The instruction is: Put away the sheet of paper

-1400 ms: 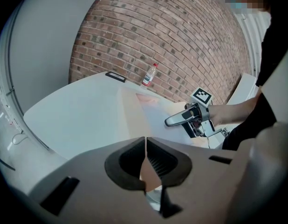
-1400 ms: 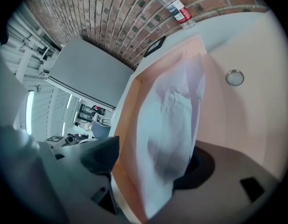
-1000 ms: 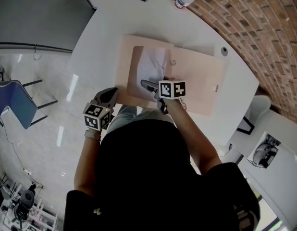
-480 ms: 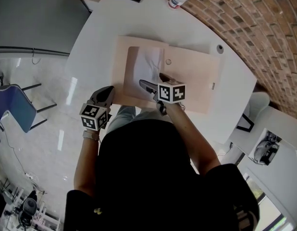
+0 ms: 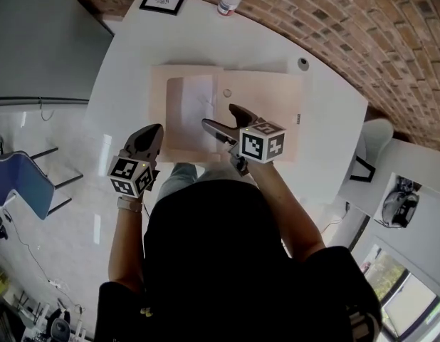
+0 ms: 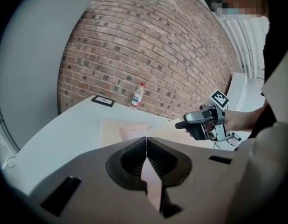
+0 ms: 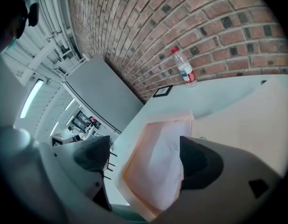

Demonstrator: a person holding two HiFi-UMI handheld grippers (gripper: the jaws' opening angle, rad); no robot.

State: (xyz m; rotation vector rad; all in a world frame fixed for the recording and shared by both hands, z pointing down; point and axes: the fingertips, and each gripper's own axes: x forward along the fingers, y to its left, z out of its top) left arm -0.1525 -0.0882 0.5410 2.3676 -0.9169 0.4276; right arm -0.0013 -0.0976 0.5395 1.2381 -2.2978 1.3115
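The sheet of paper [image 5: 195, 109] is white and faintly creased; it lies flat on the left half of an open peach folder [image 5: 266, 98], framed by a darker pinkish border; the folder rests on the white table [image 5: 131, 70]. The right gripper [image 5: 220, 117] hangs above the folder, its jaws wide apart and just opened, nothing between them; the left gripper [image 5: 152, 132] hangs at the table's near edge, jaws pressed together, empty.

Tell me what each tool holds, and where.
Nothing. The left tool is shut and empty; the right tool, jaws just opened wide, hangs above the paper, not touching it.
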